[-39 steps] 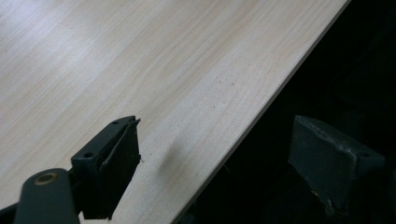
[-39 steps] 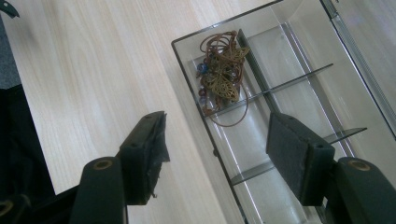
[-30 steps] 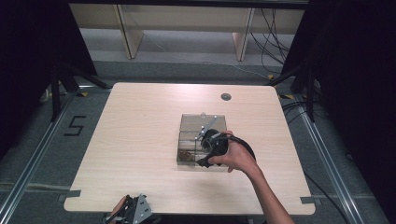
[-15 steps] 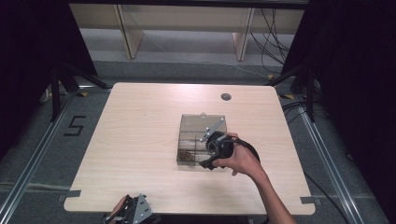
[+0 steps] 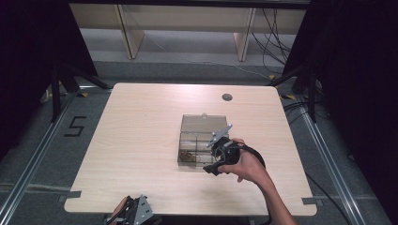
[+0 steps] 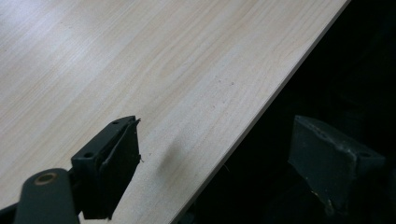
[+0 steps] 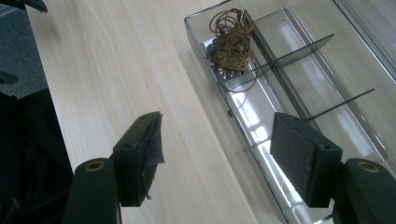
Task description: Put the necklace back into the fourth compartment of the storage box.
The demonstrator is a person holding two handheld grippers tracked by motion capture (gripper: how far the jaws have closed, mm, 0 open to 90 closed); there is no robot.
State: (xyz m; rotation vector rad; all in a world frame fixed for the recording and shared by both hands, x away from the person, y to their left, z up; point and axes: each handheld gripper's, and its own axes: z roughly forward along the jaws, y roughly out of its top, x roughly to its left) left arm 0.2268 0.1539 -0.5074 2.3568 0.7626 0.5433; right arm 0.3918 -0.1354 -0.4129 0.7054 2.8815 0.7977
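A clear plastic box (image 5: 202, 123) with dividers lies mid-table, its lid open at the back. A tangle of brown cord and brass pendants (image 7: 231, 44) fills its front-left compartment (image 5: 188, 155). A hand holds my right gripper (image 5: 213, 165) at the box's front right corner, pointing left along the front wall. In the right gripper view the right gripper (image 7: 217, 149) is open. Its jaws have just been opening, with the box's front wall (image 7: 243, 123) between them and no pad touching it. My left gripper (image 5: 133, 213) rests at the table's front edge. In its own view the left gripper (image 6: 219, 154) is open and holds nothing.
The wooden table (image 5: 141, 131) has a round cable hole (image 5: 227, 97) at the back right. The table's front edge (image 6: 243, 135) runs between the left gripper's jaws. A cable (image 5: 253, 152) loops from the right gripper over the hand.
The right hand and gripper have shifted a little toward the near side of the box. The left gripper has kept still.
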